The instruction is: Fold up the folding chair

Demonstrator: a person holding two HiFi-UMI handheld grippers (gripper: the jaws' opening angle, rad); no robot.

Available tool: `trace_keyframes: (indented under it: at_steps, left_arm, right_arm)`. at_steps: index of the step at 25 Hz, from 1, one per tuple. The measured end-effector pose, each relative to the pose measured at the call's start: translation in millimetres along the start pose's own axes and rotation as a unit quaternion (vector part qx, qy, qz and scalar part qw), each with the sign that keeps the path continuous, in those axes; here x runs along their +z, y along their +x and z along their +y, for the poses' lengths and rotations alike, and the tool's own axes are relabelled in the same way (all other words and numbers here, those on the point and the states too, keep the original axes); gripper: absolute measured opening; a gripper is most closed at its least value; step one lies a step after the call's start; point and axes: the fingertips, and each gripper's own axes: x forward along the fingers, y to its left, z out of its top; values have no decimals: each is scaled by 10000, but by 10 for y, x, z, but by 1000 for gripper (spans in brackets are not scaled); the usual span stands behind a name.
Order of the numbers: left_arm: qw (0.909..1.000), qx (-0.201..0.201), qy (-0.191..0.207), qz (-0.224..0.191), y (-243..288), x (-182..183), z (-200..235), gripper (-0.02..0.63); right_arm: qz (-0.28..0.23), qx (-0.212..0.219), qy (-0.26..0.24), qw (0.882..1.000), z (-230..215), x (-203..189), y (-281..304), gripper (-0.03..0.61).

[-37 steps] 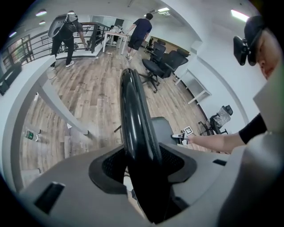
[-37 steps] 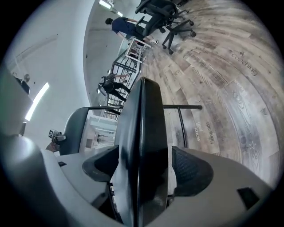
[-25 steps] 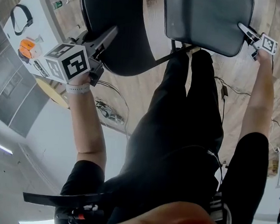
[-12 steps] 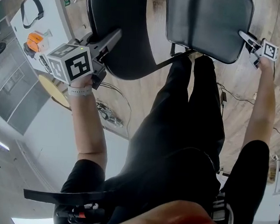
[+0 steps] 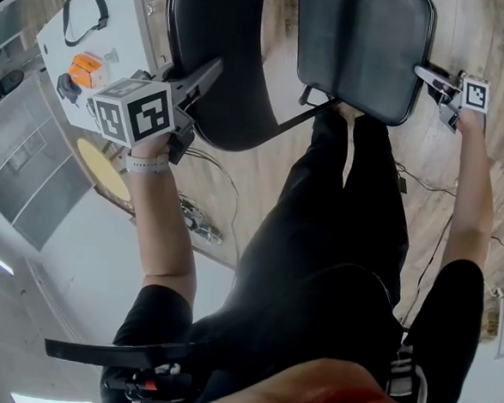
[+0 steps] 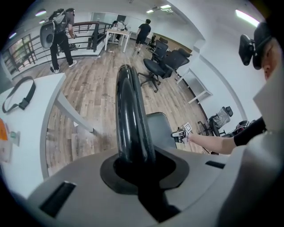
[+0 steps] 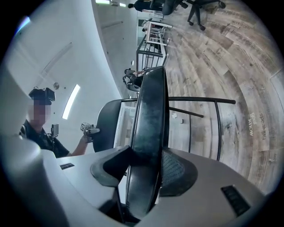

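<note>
Backrest (image 5: 229,31) glossy, rounded, left tongs (image 5: 208,71) clamp it | right tongs (image 5: 423,75) just closed onto matte seat (image 5: 362,40)

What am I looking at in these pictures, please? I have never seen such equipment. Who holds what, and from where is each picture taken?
No robot here: a person holds a two-jaw gripper in each hand. The head view comes from a camera on the person's head, looking down past black trousers to the wooden floor. The other two cameras ride on the grippers. The left gripper is shut on the rim of the glossy black rounded chair backrest; the right gripper is shut on the edge of the dark grey padded chair seat. Both pairs of jaws have just been closing. At the upper left stands a white table with a black strap loop and a small orange object.
</note>
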Motion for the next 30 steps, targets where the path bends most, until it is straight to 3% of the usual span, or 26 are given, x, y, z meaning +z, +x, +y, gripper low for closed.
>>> trace_keyframes:
  at_steps: [14,19,24,30]
  left_arm:
    - [9991,-139,-237,-309,-706,-4,260,60]
    - [9992,21,-184,-341,-905,-47,421,71]
    - [9991,184,-64,-373,-1334,-58,927,64]
    - [9985,191,-110,-499,-1340,-111,1109,61]
  right_arm:
    - [610,710,-849,9920,1321,41,1122,146]
    - [601,879,-851,9907,1599,120,1586,130]
    - [649,958,-769,9903,1988,153,2128,110]
    - [469,1221,-523,9900,2070,107,2349,86]
